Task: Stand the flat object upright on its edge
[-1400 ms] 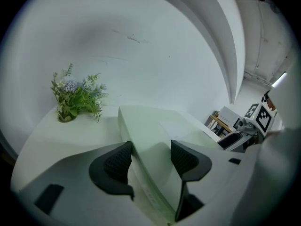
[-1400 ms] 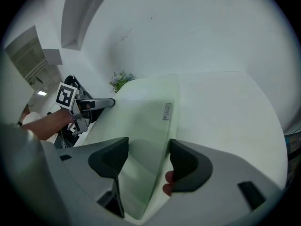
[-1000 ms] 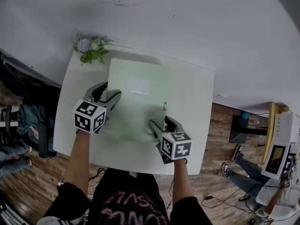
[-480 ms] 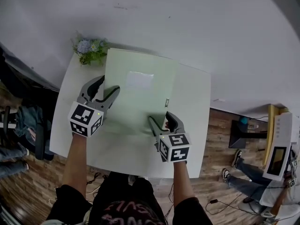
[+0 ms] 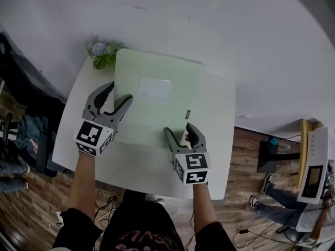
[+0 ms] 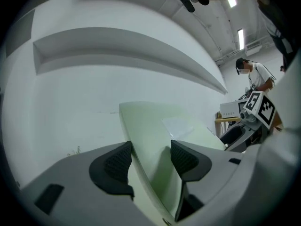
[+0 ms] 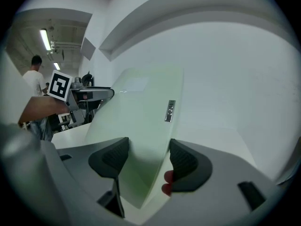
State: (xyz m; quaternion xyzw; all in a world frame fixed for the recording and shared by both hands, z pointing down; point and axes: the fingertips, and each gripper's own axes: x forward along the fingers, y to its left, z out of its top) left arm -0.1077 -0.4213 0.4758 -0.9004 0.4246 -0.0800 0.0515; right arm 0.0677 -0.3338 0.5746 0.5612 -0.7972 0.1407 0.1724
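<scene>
A pale green flat board (image 5: 157, 109) with a white label (image 5: 155, 87) stands tilted on the white table (image 5: 217, 156), far edge raised, near edge on the tabletop. My left gripper (image 5: 116, 94) straddles its left edge, one finger behind the board and one in front. In the left gripper view the board (image 6: 155, 140) runs slantwise through the wide gap of the left gripper (image 6: 150, 161). My right gripper (image 5: 180, 132) straddles the near right part. In the right gripper view the board (image 7: 136, 121) passes between the spread jaws of the right gripper (image 7: 148, 161).
A small bunch of flowers (image 5: 102, 53) sits at the table's far left corner, just behind the board. A white wall rises right behind the table. Wooden floor, a dark rack (image 5: 21, 135) to the left and a person (image 5: 314, 213) at the far right surround it.
The board's far edge has risen, so it stands steeper than a second ago. Both grippers have stayed on its edges and drawn slightly toward the person.
</scene>
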